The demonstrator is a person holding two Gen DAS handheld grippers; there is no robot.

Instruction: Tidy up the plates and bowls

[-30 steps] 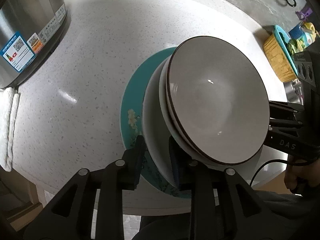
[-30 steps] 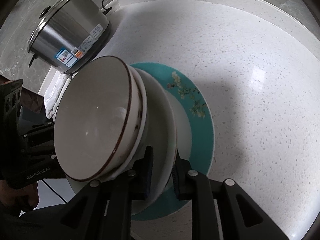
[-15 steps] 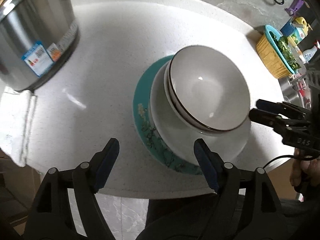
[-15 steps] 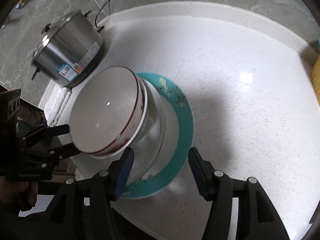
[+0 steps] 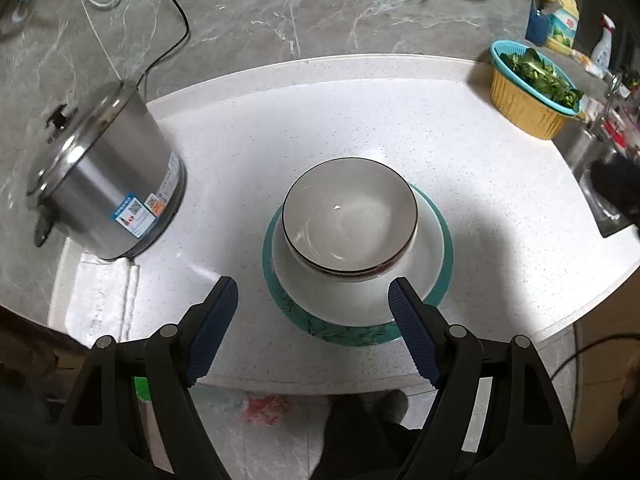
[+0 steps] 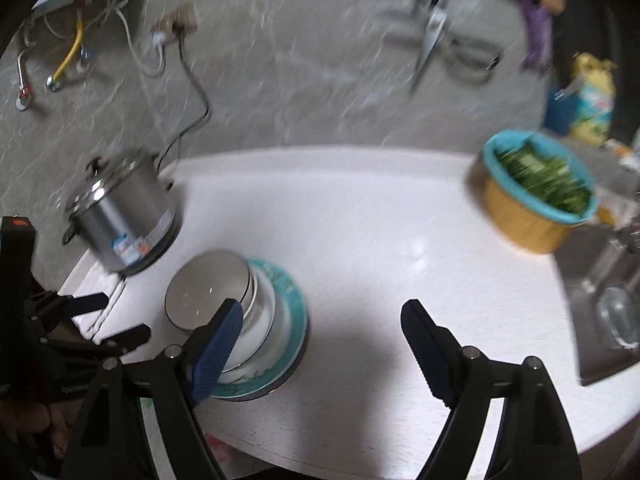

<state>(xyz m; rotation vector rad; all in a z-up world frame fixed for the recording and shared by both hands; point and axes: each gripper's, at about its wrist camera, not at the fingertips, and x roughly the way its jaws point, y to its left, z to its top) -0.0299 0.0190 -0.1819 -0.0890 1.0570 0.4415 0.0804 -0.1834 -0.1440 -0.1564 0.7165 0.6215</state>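
Left wrist view: left gripper [image 5: 312, 306] with fingers spread wide, holding nothing, raised above the near edge of the white counter [image 5: 360, 128], the stack between its blue pads.
Stack: a brown-rimmed bowl [image 5: 350, 224] nested in a second like bowl, both sitting on a white plate [image 5: 428, 256], that on a teal plate [image 5: 446, 264] with a floral pattern at its near rim.
Top bowl contents: empty, a glossy grey-white inside.
Basket: a yellow basket [image 5: 524, 104] with a teal rim at the far right of the counter, filled with leafy greens [image 5: 536, 74].
Cooker: a steel rice cooker [image 5: 108, 188], lid on, left of the stack and well apart from it; a folded white cloth [image 5: 102, 292] lies just in front of it.
Right wrist view: blurred; right gripper [image 6: 322, 320] also spread wide and empty, to the right of the stack, its left pad overlapping the bowls in the picture.
Seen only from the right wrist: a steel sink [image 6: 600, 296] at the counter's right end with a glass in it, and the left gripper's side profile at the left edge.
Seen only from the left wrist: the bowl's brown rim and the plate's pattern, sharply.
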